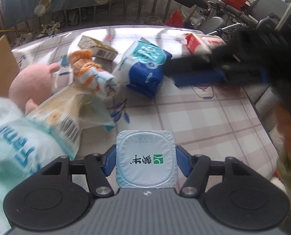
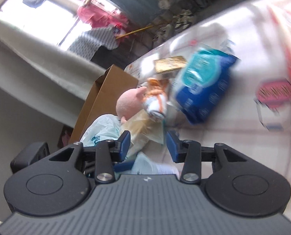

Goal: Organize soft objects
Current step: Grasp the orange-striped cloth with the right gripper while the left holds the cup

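Nearest to the left wrist camera, a yogurt cup point(image 1: 145, 159) with a pale blue foil lid sits between the blue pads of the left gripper point(image 1: 145, 161). The jaws stand half open around it; whether the pads press on it I cannot tell, as a thin gap seems to show on each side. It is a hard thing, so I judge it is being kept apart from the soft ones. Ahead and to the left of these jaws lie the soft things: a pink plush toy point(image 1: 30, 84), a rolled orange cloth point(image 1: 90, 70), a blue tissue pack point(image 1: 145, 66) and plastic bags point(image 1: 24, 137), beside a cardboard box point(image 2: 104, 98). The right gripper point(image 2: 148, 145) is tilted, its jaws narrowly open and empty, above the bags.
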### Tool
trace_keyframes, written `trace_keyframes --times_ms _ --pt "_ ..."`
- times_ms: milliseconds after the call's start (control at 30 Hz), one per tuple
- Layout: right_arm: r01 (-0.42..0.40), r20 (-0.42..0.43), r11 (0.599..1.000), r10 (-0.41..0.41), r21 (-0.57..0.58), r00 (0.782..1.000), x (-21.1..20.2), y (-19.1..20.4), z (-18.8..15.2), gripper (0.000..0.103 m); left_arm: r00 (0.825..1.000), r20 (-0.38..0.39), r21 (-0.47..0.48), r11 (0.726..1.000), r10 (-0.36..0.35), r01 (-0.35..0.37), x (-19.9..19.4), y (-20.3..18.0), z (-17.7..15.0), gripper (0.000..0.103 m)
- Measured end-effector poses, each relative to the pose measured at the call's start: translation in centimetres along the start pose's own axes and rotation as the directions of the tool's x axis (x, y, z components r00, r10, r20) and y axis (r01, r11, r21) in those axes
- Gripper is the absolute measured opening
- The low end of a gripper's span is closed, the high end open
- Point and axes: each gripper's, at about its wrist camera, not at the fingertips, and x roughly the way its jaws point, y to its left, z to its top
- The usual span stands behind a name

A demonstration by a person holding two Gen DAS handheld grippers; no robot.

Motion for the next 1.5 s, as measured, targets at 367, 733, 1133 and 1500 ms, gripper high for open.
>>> trace_keyframes --times_ms 367,733,1133,1500 --pt "0.084 -0.178 0.973 -0.123 -0.215 0.976 11.6 3.7 7.5 0.066 0.999 0.023 -0.038 0.999 -0.025 0.026 -1.1 1.8 -1.2 0.063" --pt "0.177 -0.249 0.950 -0.242 -0.258 0.938 17.2 3.2 9.3 0.054 0.998 0.027 -0.045 0.998 -0.050 0.051 -1.1 2.3 -1.2 0.063" --pt "0.117 -0.172 0.969 -0.156 -0.216 0.973 12.1 3.0 8.4 0.037 0.999 0.022 -0.034 0.998 -0.046 0.047 -1.0 2.3 -1.0 0.063" --pt "0.007 -0.002 1.000 -0.007 0.011 1.000 -2.2 0.0 1.8 0.037 0.999 0.021 -0.029 0.999 -0.041 0.041 -1.0 2.1 -1.0 0.064"
